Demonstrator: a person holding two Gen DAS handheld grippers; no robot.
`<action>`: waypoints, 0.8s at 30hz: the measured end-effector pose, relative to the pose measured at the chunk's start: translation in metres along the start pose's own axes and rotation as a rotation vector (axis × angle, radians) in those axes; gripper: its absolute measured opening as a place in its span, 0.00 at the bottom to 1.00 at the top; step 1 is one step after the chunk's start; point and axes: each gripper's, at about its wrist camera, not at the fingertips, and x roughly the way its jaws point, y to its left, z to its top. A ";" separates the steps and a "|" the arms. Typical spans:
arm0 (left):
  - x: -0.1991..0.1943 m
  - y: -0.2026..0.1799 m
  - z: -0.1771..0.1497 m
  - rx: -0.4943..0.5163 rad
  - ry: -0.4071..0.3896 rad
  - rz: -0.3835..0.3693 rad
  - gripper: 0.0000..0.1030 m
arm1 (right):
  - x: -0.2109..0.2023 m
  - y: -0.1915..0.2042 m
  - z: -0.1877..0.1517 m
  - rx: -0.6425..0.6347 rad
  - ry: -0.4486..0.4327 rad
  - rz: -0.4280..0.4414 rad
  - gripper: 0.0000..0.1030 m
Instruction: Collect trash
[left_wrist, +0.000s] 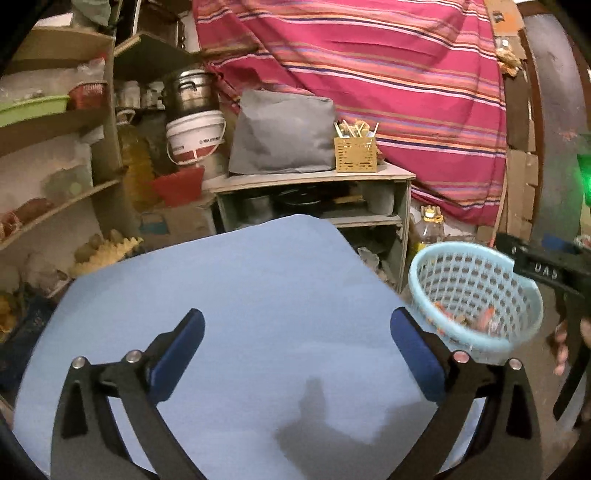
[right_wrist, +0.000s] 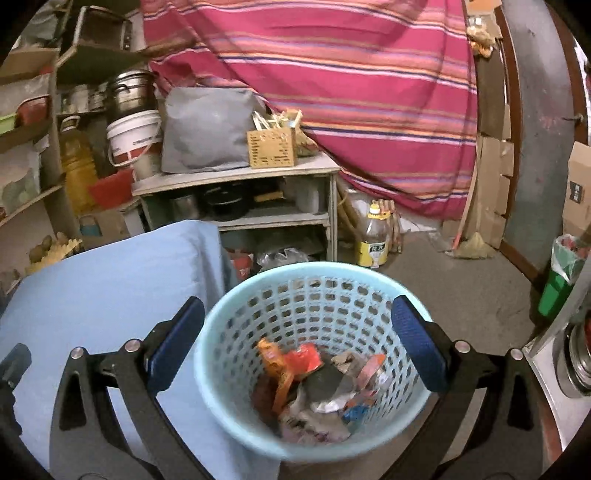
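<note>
Pale-blue perforated plastic basket (right_wrist: 314, 365) of crumpled wrappers (right_wrist: 317, 387) stands beside the blue-covered bench (left_wrist: 240, 295); the right hand-held gripper (right_wrist: 297, 343) hangs wide open above it, the left hand-held gripper (left_wrist: 297, 347) open, empty, over the bench.

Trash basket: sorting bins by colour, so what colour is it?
Light blue plastic basket with a lattice wall, clearest in the right wrist view.

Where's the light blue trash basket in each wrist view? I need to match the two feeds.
Left wrist: the basket sits at the right edge, beside the blue-covered table, beyond the right finger.
Right wrist: the basket fills the lower centre, wrappers inside, between the open fingers.
Shared landmark: the yellow perforated box on the shelf unit.
</note>
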 end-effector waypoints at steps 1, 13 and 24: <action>-0.009 0.006 -0.005 0.002 -0.009 0.012 0.96 | -0.013 0.008 -0.007 -0.005 -0.012 0.014 0.96; -0.092 0.087 -0.079 -0.160 -0.027 0.083 0.96 | -0.113 0.083 -0.081 -0.123 -0.094 0.096 0.96; -0.128 0.122 -0.118 -0.219 -0.071 0.184 0.96 | -0.143 0.130 -0.133 -0.106 -0.068 0.200 0.96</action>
